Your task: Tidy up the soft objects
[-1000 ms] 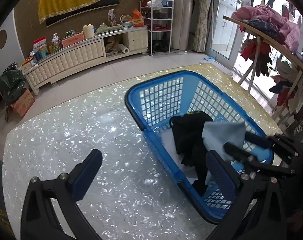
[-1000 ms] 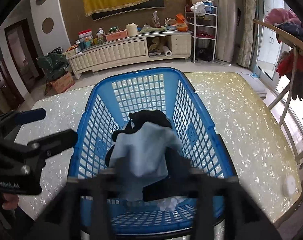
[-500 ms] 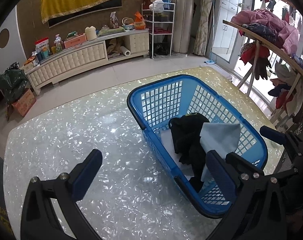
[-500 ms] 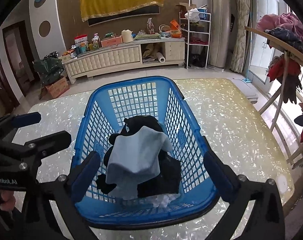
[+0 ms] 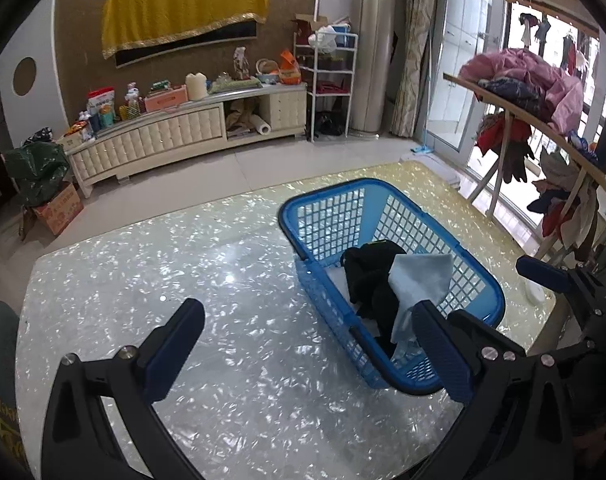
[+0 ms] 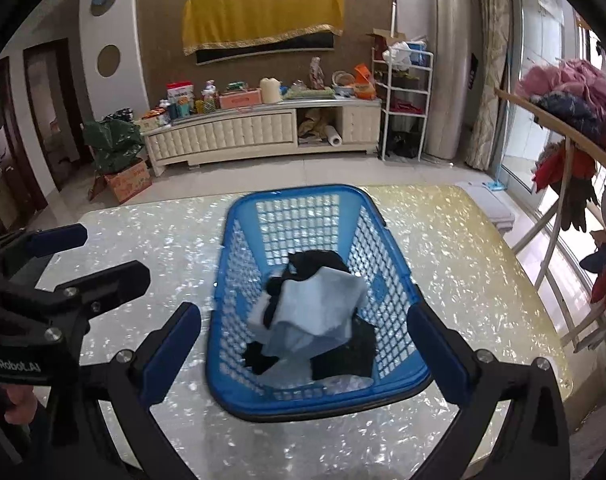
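A blue plastic basket point(image 6: 383, 268) stands on the pearly white table point(image 6: 463, 280). Inside lie a light blue cloth point(image 6: 323, 304) on top of black garments point(image 6: 351, 352) and a bit of white fabric. The basket point(image 5: 331, 216) with the light blue cloth point(image 5: 423, 280) also shows in the left wrist view, at the right. My right gripper point(image 6: 303, 340) is open and empty, held back above the basket's near end. My left gripper point(image 5: 307, 340) is open and empty, over the table to the left of the basket.
A clothes rack point(image 6: 575, 120) piled with garments stands to the right of the table. A small white round thing point(image 5: 537, 294) lies near the table's right edge. Beyond the table are the floor and a long white cabinet point(image 6: 263, 132).
My right gripper let go of the light blue cloth, which now lies in the basket, and drew back and up. My left gripper also pulled back a little.
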The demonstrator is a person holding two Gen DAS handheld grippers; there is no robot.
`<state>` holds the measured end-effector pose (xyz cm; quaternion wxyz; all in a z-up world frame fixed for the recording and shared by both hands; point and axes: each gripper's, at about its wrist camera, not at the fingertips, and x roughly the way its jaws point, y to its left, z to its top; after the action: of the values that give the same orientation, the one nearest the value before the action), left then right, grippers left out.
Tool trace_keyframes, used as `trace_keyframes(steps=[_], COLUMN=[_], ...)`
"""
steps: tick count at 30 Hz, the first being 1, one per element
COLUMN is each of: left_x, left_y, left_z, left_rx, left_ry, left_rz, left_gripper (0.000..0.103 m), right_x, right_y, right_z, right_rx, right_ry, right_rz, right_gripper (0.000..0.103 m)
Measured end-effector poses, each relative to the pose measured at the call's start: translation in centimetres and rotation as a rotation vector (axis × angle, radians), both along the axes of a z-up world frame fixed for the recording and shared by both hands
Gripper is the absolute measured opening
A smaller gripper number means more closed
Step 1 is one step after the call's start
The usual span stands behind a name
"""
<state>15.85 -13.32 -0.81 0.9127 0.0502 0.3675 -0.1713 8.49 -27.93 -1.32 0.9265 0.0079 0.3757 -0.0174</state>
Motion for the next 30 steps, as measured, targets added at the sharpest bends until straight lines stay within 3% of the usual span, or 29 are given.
trace_keyframes(steps=[7, 17, 30], left_x=[-3.2, -7.2, -9.8], left_y=[3.3, 10.0, 16.0], left_z=[2.3, 4.3, 5.1], left_rx=[-0.048, -0.071, -0.074], left_ry=[-0.075, -0.139, -0.185], left_rz=[0.037, 0.174, 0.295], left_gripper=[0.103, 0.103, 0.103], right_x=[-1.3, -2.4, -3.0], right_y=[3.8, 9.4, 12.4], right_z=[2.0, 4.0, 4.5], right_rx=[-0.005, -0.023, -0.033], right_ry=[-0.057, -0.116, -0.150], right_rz=[0.077, 0.193, 0.254], right_gripper=[0.103, 0.103, 0.103])
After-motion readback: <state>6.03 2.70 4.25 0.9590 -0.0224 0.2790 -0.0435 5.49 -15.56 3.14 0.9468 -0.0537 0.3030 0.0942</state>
